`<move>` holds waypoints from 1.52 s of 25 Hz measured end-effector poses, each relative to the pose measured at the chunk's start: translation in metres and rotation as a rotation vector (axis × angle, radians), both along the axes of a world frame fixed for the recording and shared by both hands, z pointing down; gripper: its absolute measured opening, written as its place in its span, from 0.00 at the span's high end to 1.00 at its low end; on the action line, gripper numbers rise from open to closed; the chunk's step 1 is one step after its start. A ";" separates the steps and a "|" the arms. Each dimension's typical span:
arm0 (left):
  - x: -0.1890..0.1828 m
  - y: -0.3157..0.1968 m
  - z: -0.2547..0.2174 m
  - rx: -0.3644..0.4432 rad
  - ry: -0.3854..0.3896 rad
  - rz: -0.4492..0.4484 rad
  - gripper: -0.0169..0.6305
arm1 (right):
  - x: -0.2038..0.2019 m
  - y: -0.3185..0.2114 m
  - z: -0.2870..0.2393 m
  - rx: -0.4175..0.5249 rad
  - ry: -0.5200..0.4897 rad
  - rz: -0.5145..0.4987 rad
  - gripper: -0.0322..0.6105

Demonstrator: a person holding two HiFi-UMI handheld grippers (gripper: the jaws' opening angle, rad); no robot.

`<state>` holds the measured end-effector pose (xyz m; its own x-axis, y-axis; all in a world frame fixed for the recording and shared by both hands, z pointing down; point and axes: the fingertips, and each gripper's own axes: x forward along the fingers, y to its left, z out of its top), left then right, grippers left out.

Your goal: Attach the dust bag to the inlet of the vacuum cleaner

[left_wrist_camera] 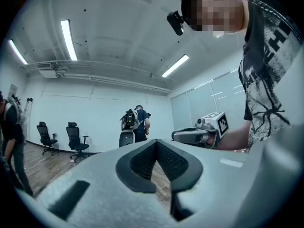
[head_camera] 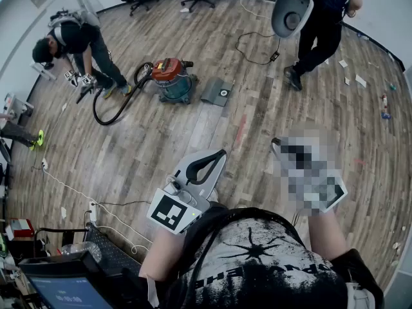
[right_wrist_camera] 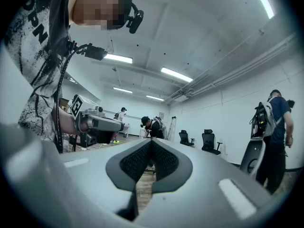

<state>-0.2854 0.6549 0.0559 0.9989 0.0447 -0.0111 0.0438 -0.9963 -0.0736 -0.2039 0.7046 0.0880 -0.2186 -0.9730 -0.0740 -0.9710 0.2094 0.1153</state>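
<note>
Head view first: both tools are up in front of the chest, held level. The left gripper (head_camera: 219, 154) has its jaws clenched, nothing in them. The right gripper (head_camera: 277, 142) sits beside it, partly under a blur patch.

Well ahead of the left gripper's tip, across the wooden floor (head_camera: 257, 127), stands the vacuum cleaner (head_camera: 172, 79), red on top with a teal drum. Its black hose (head_camera: 106, 114) loops away on its far side from us. The dust bag (head_camera: 217, 92) (flat, grey, with a round opening) lies on the boards just beside the vacuum, almost straight ahead of the left gripper and well apart from both tools. A crouching person (head_camera: 77, 40) is beyond the hose. A standing person (head_camera: 322, 18) is far ahead of the right gripper.

Over to the left gripper view: the left gripper (left_wrist_camera: 156, 142) shows its dark ribbed pads (left_wrist_camera: 142, 161) meeting at the tip, empty. The right gripper (left_wrist_camera: 176, 136) shows just off to its side, marker cube up, and office chairs (left_wrist_camera: 76, 139) line the far wall.

Now the right gripper view: the right gripper (right_wrist_camera: 151, 142) is clamped shut as well, pads (right_wrist_camera: 135, 161) together, holding nothing. The left gripper (right_wrist_camera: 121, 126) hangs close alongside, and a person (right_wrist_camera: 152, 126) bends over far beyond its tip.
</note>
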 end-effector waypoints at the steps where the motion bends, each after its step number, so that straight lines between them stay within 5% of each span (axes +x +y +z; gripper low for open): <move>1: -0.001 0.002 0.000 0.002 0.001 0.001 0.97 | -0.001 0.000 -0.006 0.015 -0.001 0.001 0.95; 21: 0.003 0.012 0.010 -0.008 -0.012 0.015 0.97 | -0.003 0.008 -0.001 -0.012 -0.039 -0.030 0.95; 38: 0.009 0.019 0.013 -0.011 -0.009 0.020 0.97 | -0.006 0.012 -0.014 0.071 -0.016 -0.018 0.95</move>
